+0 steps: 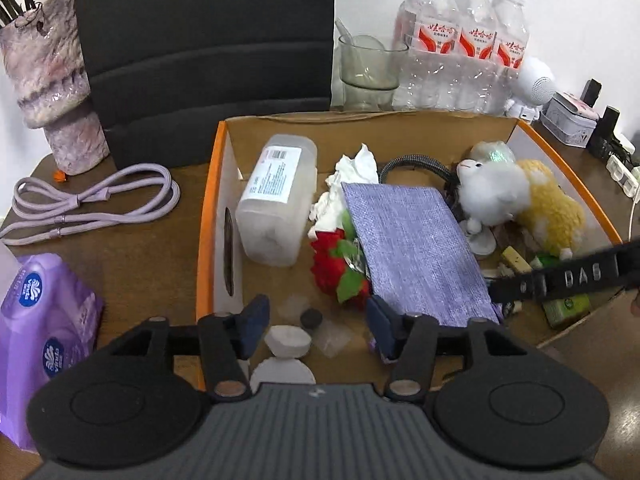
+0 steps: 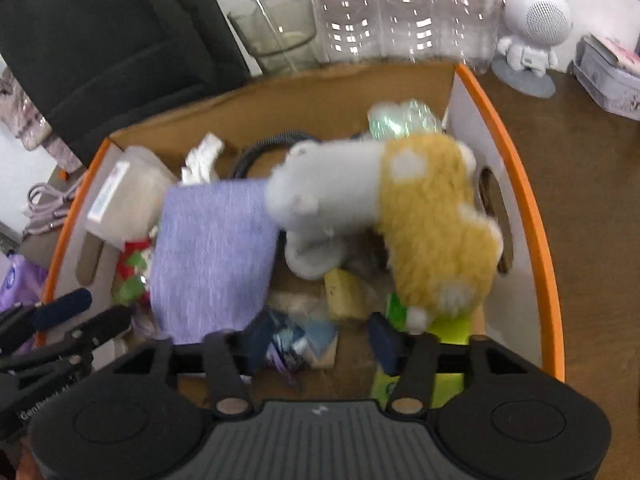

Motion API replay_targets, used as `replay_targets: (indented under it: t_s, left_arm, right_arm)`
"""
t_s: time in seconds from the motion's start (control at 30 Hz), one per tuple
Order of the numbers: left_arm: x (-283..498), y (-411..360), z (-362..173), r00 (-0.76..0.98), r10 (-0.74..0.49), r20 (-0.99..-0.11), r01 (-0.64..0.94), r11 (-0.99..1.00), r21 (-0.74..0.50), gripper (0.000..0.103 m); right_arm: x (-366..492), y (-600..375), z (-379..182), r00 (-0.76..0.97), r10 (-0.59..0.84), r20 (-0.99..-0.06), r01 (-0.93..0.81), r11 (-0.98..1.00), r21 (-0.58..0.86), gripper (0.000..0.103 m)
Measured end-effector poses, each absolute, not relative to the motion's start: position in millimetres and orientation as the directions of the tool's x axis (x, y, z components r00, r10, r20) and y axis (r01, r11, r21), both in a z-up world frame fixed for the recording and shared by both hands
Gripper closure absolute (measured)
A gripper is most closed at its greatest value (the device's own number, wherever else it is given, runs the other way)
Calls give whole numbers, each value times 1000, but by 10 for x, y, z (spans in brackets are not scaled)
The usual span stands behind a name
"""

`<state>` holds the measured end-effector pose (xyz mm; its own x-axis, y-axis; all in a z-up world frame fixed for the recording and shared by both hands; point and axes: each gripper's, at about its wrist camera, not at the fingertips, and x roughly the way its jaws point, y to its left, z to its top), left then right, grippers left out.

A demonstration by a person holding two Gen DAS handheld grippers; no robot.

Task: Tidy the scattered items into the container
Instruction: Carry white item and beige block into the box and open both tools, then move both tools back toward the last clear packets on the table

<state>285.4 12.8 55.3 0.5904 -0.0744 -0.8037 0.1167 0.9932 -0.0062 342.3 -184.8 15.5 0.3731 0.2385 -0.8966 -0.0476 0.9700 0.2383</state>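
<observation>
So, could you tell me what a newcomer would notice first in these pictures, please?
The orange-rimmed cardboard box on the brown table, crammed with clutter. At its right end lies a fluffy white and yellow plush toy; a purple woven fabric pouch fills the middle. Behind the box stand three clear water bottles with red labels.

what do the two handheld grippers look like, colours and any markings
Both match: the left gripper and right gripper have a grey ribbed body, two round black discs, black linkage arms with metal pivot pins, and dark blue padded jaws. The left view shows white lettering on a black part of the right gripper, partly readable.
</observation>
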Motion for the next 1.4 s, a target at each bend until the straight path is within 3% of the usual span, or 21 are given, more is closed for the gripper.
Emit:
replay_targets:
  t_s: [0.07,0.17,0.23,0.33,0.43,0.53,0.6,0.7,0.83,0.97,1.07,1.2,1.4]
  left_arm:
    - [2832,120,605,583,-70,-809,105,994,-11,32]
    - [2775,88,701,581,-75,-810,111,994,-13,30]
    - [2717,81,783,587,-75,-806,109,994,-13,25]
    - [2613,97,913,600,-59,-798,90,996,-6,19]
    - [2389,114,1054,676,-15,-737,44,999,20,10]
    - [1940,51,1165,837,71,-543,-22,995,96,3]
    - [1583,3,1146,920,104,-378,-62,991,120,0]
    - [1226,-11,1035,953,50,-298,-38,998,46,0]
    - [832,-111,932,945,83,-315,-62,995,76,0]
    - [306,-179,716,935,54,-351,-37,998,55,0]
    - [-69,-275,514,900,8,-437,1,1000,21,0]
    - [-521,-471,298,871,-53,-488,92,994,56,0]
    - [-292,-614,233,837,-104,-538,167,984,69,0]
  right_arm:
    - [3390,-1868,124,323,257,-911,-32,965,261,45]
    - [3318,-1836,209,311,229,-922,-39,973,228,45]
    - [3275,-1834,328,341,220,-914,-34,975,221,44]
    - [3172,-1839,570,391,229,-892,-41,972,232,32]
    - [3012,-1836,825,450,246,-859,-87,969,232,31]
    - [2668,-1871,1039,600,280,-749,-158,960,232,17]
    - [2305,-1901,1086,751,274,-600,-211,962,175,16]
    - [1770,-1942,986,886,255,-387,-246,967,73,11]
    - [1338,-2035,822,922,214,-324,-204,977,65,11]
    - [815,-2057,674,917,203,-344,-183,979,88,11]
    - [409,-2063,489,911,204,-358,-180,979,100,11]
    - [-22,-2160,135,872,199,-447,-137,976,168,11]
    - [-432,-2283,-109,862,135,-488,-65,985,158,11]
